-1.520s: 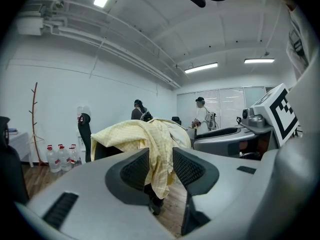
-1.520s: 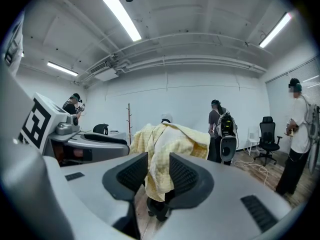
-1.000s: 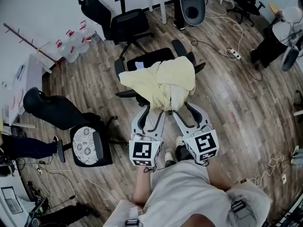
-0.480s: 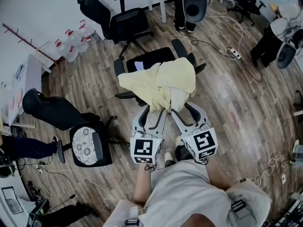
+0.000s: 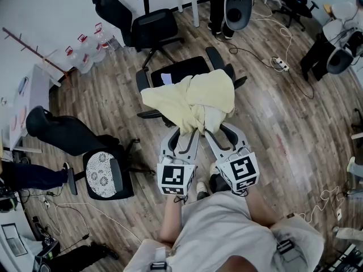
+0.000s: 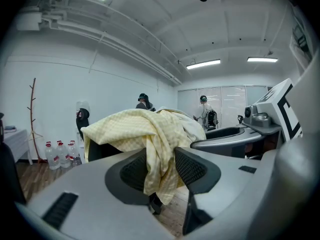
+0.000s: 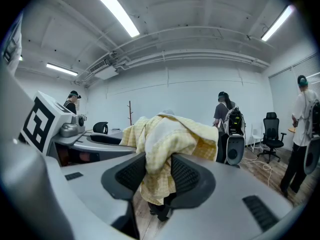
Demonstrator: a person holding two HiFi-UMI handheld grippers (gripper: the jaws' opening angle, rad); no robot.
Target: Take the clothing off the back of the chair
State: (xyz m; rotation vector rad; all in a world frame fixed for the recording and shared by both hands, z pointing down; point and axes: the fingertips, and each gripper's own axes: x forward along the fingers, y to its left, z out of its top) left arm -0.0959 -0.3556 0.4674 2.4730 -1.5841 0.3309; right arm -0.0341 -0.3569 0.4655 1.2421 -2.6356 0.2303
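Several other office chairs [image 5: 150, 30] and trailing cables [image 5: 266, 55] share the brown wood-plank floor [image 5: 113, 112] with the black swivel office chair [image 5: 176, 71] directly ahead. The pull should therefore go up and toward the person, not sideways. Over that chair's back lies the pale yellow checked cloth garment [image 5: 195, 98]. It is bunched across the top, with one broad flap spread left over the armrest [image 5: 142, 81] and a narrower tail hanging down the near side. Since it is draped over the top of the backrest, I judge that a straight rearward tug would roll the chair along. Raising the cloth first should free it cleanly.

The left gripper [image 6: 162, 170] and the right gripper [image 7: 159, 175] sit side by side at the hanging tail, both tilted slightly downward. Their jaws have just been closing, and each pair has a fold of the garment between it. In each gripper view the ribbed black pads [image 6: 191, 168] press the fabric from both sides. The bites look shallow and close to the hem, so it seems wise to squeeze firmly before lifting and to raise both hands together. Otherwise the thin fabric could slip out, or the left flap could catch on the armrest.
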